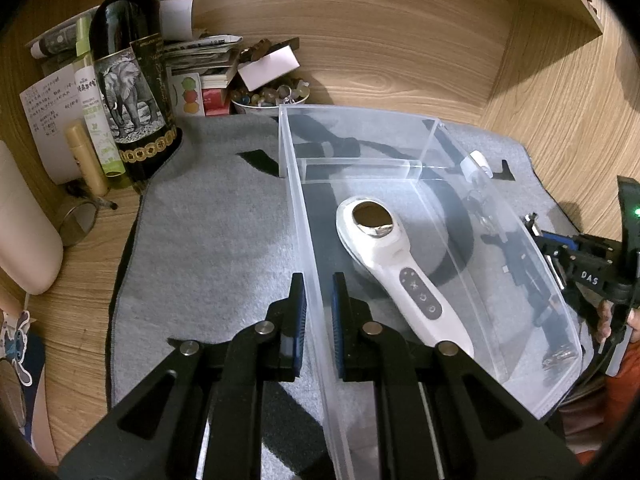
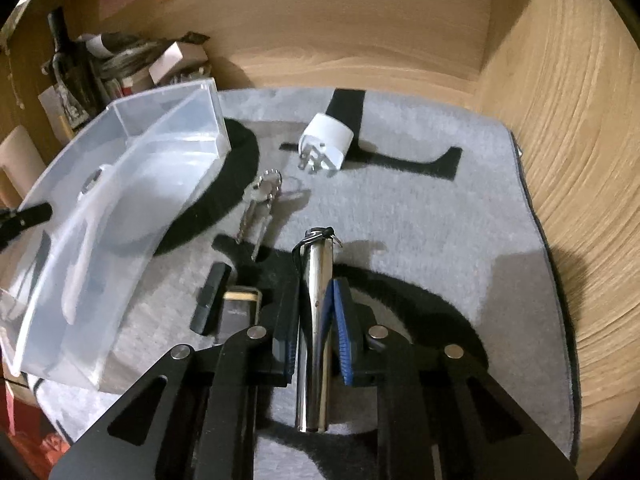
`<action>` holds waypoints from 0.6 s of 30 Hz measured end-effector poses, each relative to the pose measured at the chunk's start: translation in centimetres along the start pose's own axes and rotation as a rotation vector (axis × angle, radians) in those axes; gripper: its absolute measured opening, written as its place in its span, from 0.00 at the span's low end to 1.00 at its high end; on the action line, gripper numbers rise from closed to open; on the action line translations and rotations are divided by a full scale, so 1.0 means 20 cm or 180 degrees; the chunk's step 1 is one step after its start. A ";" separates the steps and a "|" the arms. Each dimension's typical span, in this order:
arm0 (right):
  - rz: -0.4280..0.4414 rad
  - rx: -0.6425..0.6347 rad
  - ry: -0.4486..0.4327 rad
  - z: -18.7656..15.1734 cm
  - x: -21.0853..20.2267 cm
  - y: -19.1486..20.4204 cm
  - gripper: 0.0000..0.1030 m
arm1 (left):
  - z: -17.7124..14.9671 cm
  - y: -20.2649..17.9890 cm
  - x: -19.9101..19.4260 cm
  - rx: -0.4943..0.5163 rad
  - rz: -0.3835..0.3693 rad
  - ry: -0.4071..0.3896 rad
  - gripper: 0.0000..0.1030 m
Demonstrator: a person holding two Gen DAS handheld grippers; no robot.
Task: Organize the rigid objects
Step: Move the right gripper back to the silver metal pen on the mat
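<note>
The steel tube (image 2: 316, 300) is clamped between the pads of the right gripper (image 2: 316, 320), its long axis laid along the fingers, on the grey mat (image 2: 440, 220). The bin (image 2: 120, 216) lies to its left, its near wall pinched by the left gripper (image 1: 319, 300); the tube is judged bound there.

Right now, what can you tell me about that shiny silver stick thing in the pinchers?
The metal tube looks like polished steel: smooth, round and mirror-bright. A small ring and a dark cord hang from its far end. It points away from the camera, over the grey mat. The right gripper is shut on its middle, a blue pad against each side. Whether its near end rests on the mat is unclear.
</note>
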State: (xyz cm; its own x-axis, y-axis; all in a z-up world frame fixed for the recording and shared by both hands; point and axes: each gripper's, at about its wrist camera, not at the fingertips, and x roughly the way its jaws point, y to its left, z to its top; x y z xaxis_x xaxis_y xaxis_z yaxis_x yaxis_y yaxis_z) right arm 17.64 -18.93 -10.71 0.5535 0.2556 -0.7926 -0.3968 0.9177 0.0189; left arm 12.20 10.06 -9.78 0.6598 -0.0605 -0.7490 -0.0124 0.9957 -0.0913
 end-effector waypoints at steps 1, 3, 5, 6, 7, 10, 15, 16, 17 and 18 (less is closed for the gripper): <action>0.0001 -0.0002 -0.0035 0.01 -0.01 0.00 0.15 | 0.00 0.00 0.00 -0.0001 -0.0001 0.0000 0.11; -0.0005 -0.0019 -0.0113 0.03 -0.04 0.01 0.15 | 0.00 0.00 0.00 -0.0002 -0.0003 0.0001 0.11; 0.0016 -0.0014 -0.0180 0.05 -0.06 0.02 0.15 | 0.00 0.00 0.00 -0.0001 0.0000 0.0001 0.11; 0.0017 -0.0014 -0.0218 0.05 -0.07 0.02 0.15 | 0.00 0.00 0.00 0.0002 0.0003 0.0001 0.11; 0.0014 -0.0015 -0.0245 0.05 -0.09 0.03 0.15 | 0.00 0.00 0.00 0.0002 0.0002 0.0000 0.11; 0.0028 -0.0027 -0.0343 0.08 -0.13 0.04 0.15 | 0.00 0.00 0.00 0.0000 0.0000 0.0000 0.11; 0.0072 -0.0009 -0.0551 0.13 -0.22 0.07 0.14 | 0.00 0.00 0.00 0.0002 0.0000 0.0000 0.11; 0.0087 -0.0015 -0.0596 0.15 -0.24 0.08 0.14 | 0.00 0.00 0.00 0.0001 -0.0001 0.0000 0.11; 0.0100 -0.0019 -0.0634 0.16 -0.25 0.09 0.14 | 0.00 0.00 0.00 0.0000 -0.0002 0.0000 0.11; 0.0119 -0.0029 -0.0682 0.17 -0.27 0.10 0.14 | 0.00 0.00 0.00 0.0000 -0.0003 0.0000 0.11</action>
State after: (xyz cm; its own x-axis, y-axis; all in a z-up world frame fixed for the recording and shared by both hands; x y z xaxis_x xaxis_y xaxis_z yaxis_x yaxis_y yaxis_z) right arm 16.42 -17.46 -4.29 0.6809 0.3493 -0.6437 -0.4261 0.9038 0.0397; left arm 12.22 10.06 -9.78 0.6598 -0.0612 -0.7490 -0.0119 0.9957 -0.0919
